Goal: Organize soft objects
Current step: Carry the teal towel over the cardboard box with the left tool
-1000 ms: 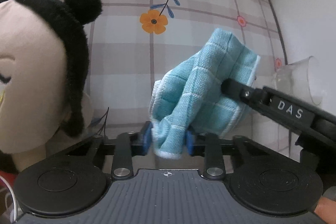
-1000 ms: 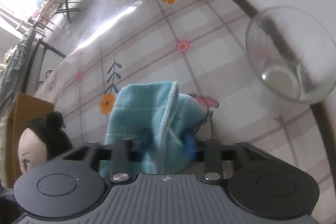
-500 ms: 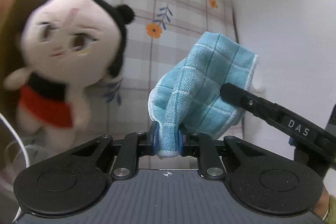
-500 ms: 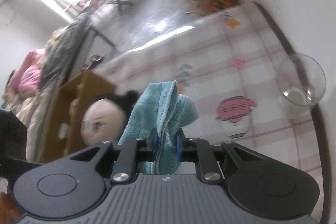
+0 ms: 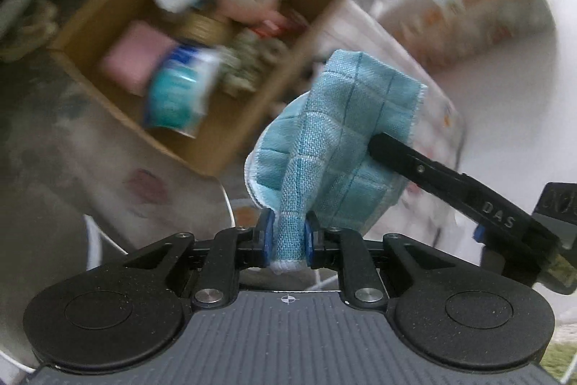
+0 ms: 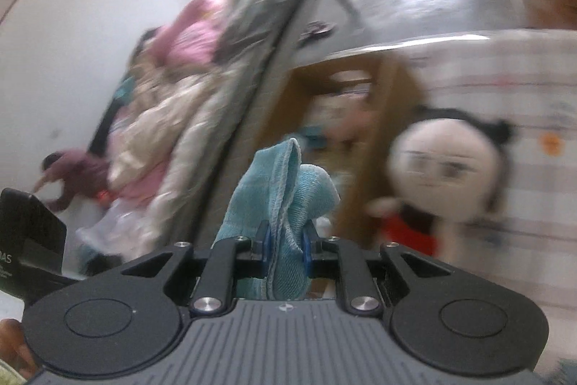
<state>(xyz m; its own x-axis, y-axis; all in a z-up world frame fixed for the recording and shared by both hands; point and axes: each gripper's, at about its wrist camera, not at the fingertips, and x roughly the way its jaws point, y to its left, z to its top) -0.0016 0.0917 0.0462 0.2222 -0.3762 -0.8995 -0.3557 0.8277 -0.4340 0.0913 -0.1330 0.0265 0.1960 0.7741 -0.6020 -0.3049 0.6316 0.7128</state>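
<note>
A light blue checked cloth [image 5: 335, 147] hangs in the air, held by both grippers. My left gripper [image 5: 287, 237] is shut on one bunched corner of it. My right gripper [image 6: 285, 242] is shut on another part of the cloth [image 6: 279, 201]; one of its black fingers [image 5: 425, 168] reaches into the left wrist view from the right and presses into the fabric. A plush doll [image 6: 447, 168] with a pale face, black hair and red top lies on the checked bedcover [image 6: 523, 139] to the right. An open cardboard box [image 5: 194, 56] sits beyond the cloth.
The box holds several packets and soft items, among them a pink pad [image 5: 137, 56] and a blue-white pack [image 5: 176, 92]. A heap of clothes and bedding [image 6: 173, 118] lies to the left. A white wall [image 5: 523, 96] stands on the right. Both views are motion-blurred.
Both grippers have risen and swung left with the cloth, away from the bedcover and glass bowl. The cardboard box has come into the left view, and the doll now shows on the right.
</note>
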